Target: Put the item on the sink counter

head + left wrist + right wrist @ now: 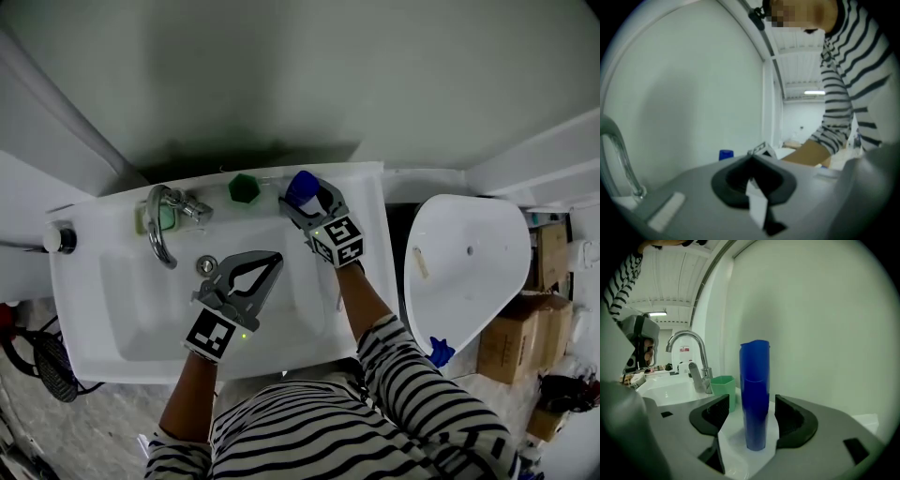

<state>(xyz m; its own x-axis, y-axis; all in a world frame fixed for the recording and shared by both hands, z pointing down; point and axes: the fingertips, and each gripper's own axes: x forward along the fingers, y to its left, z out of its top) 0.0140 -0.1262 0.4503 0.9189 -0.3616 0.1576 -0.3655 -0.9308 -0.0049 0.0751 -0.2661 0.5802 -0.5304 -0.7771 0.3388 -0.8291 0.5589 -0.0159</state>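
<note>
At the top centre of the head view, on the back ledge of the white sink [94, 281], the blue cup [300, 186] stands upright, and the right gripper [307, 199] sits around it. The right gripper view settles it: the jaws are spread wide, one to each side of the cup [754, 394], with a gap of white counter showing on both sides, so the pads are not pressing on it. The cup's base rests flat on the ledge, close to the wall.

Just left of it stands a green cup [244, 187], near the blue one but apart from it. In the right gripper view it [723, 390] shows just beyond the left-hand jaw. Further left comes the chrome faucet [161, 230], curving over the basin, with the drain [206, 265] below it.

Over the middle of the basin, the left gripper [275, 260] hangs with its jaws pressed together and nothing between them. Its own view shows the tips meeting.

At the right of the head view there is a white toilet lid [469, 272], and past it cardboard boxes [511, 333] on the floor. The person's striped sleeve [412, 375] fills the lower right.
</note>
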